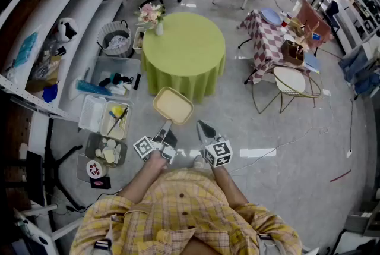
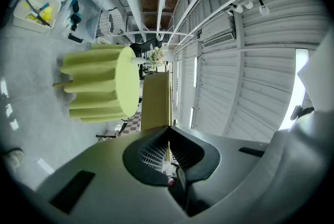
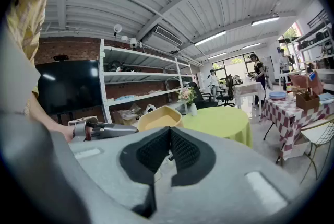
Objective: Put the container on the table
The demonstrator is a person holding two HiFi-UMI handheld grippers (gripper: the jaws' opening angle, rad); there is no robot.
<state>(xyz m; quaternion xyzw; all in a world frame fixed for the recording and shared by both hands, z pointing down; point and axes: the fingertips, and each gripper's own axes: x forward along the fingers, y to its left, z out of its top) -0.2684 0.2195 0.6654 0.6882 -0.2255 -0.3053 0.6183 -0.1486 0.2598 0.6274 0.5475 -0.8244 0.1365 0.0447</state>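
A round table draped in lime-green cloth [image 1: 185, 54] is seen ahead of both grippers; a shallow pale-yellow rectangular container [image 1: 173, 105] is held in the air before the table's near edge, its rim clamped by the left gripper [image 1: 165, 124]; the right gripper [image 1: 200, 126], just beside, is pinched closed on nothing.

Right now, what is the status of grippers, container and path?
Left gripper shut on container rim. Right gripper shut, empty. Container airborne, short of green table. Flower vase on table's far edge.
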